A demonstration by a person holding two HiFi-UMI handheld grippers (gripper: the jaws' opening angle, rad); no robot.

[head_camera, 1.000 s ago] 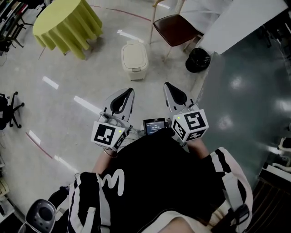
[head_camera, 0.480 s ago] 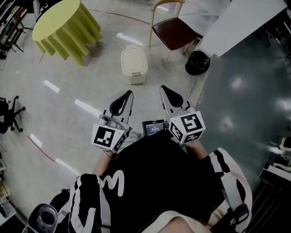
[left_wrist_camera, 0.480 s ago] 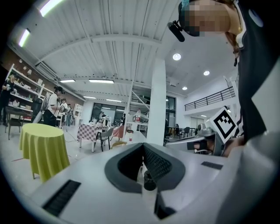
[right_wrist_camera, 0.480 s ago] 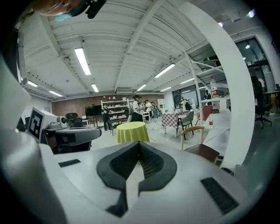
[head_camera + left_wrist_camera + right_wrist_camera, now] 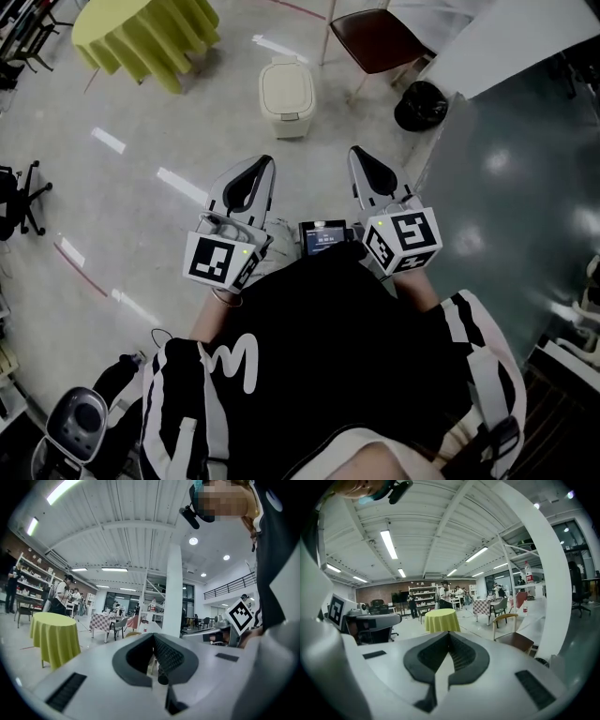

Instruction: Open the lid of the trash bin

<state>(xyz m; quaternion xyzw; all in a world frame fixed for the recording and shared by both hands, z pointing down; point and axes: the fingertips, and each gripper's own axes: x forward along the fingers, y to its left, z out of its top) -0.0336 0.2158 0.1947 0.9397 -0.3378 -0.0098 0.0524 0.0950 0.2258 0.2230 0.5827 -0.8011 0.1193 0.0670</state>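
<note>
- The person is standing with both tools held close to the body, low in the middle of the head view, and a small screen (image 5: 324,236) is sitting between them.
- The left gripper (image 5: 251,183) is pointing forward, its jaws pressed together on nothing.
- The right gripper (image 5: 368,176) is matching it, jaws pressed together and empty.
- The trash bin (image 5: 285,98) is sitting on the floor ahead, in the upper middle of the frame and well apart from both tools. Its cream lid (image 5: 284,84) is lying flat and closed.
- Farther off, a table (image 5: 141,33) with a yellow-green cloth is showing at the upper left. A chair (image 5: 380,42) is standing at the top right of the bin, with a black bag (image 5: 420,105) near it.
- From where I am watching, none of the task is done yet. The person is only facing the bin, so closing the gap, reaching the lid and lifting it are all left.
</note>
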